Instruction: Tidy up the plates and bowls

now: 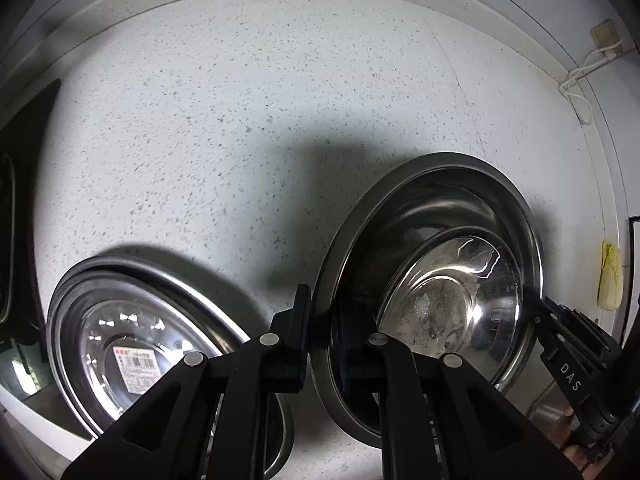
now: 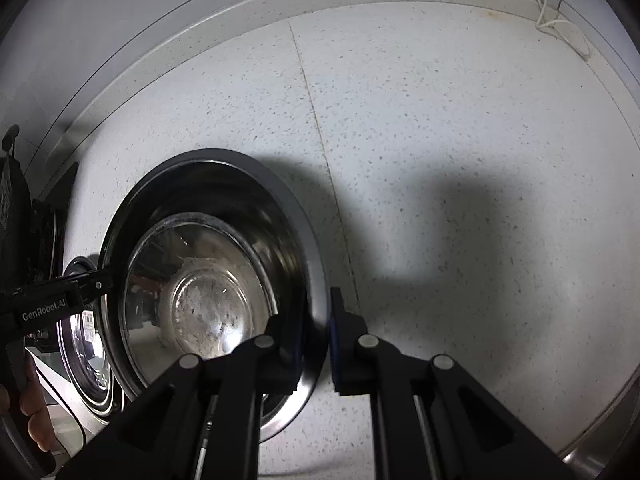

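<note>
A large steel bowl (image 1: 436, 200) (image 2: 224, 184) sits on the speckled white counter with a smaller steel bowl (image 1: 452, 296) (image 2: 200, 292) nested inside. My left gripper (image 1: 322, 332) is shut on the large bowl's left rim. My right gripper (image 2: 316, 340) is shut on its right rim; it also shows in the left wrist view (image 1: 560, 328). A second stack of steel bowls (image 1: 136, 344) (image 2: 86, 356), with a label sticker inside, stands to the left.
The counter (image 1: 240, 120) ends at a raised white backsplash. A white cable (image 1: 576, 80) (image 2: 560, 20) lies at the far right by a wall socket (image 1: 606, 36). A dark appliance (image 2: 16, 208) stands at the left. A yellow cloth (image 1: 610, 276) lies right.
</note>
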{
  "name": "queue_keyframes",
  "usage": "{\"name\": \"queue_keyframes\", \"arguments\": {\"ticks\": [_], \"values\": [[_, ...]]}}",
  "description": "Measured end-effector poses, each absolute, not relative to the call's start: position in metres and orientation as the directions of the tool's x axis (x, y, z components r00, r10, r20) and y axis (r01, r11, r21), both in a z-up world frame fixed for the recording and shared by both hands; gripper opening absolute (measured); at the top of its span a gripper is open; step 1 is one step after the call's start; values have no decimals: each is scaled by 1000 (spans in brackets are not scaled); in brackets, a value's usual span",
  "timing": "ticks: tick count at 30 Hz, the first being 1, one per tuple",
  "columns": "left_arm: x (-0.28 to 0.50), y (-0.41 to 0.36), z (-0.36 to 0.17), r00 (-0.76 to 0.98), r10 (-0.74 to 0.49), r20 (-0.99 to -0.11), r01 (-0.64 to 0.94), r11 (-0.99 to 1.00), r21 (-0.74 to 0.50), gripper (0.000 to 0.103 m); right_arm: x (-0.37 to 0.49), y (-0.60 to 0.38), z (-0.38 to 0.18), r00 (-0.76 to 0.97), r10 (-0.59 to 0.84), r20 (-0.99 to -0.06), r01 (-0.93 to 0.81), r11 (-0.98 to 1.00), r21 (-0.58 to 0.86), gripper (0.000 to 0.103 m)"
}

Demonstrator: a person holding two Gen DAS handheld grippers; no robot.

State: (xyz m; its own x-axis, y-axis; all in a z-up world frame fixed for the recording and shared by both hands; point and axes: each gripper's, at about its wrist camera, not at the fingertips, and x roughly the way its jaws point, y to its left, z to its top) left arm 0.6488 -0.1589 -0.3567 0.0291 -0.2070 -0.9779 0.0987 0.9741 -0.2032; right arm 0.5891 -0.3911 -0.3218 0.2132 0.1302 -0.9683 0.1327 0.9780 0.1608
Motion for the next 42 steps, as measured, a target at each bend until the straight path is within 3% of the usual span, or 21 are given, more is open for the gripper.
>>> {"name": "queue_keyframes", "arguments": {"ticks": [8, 16, 26, 42], "values": [[632, -123, -323, 124, -191, -974, 57, 981, -185, 11, 585, -363, -278, 276, 143, -951, 53, 985, 163, 10], [601, -33, -296, 206, -110, -972, -72, 989, -127, 12, 589, -275, -249, 294, 238, -926, -132, 969, 208, 10], [568, 56, -327, 152, -46, -987, -243, 967, -82, 14, 587, -184, -283, 192, 266, -945, -287, 936, 205, 10], [546, 31, -349, 114, 9, -993, -218, 976, -16, 13, 577, -166, -326, 127, 230, -965, -292, 938, 185, 10]]}}
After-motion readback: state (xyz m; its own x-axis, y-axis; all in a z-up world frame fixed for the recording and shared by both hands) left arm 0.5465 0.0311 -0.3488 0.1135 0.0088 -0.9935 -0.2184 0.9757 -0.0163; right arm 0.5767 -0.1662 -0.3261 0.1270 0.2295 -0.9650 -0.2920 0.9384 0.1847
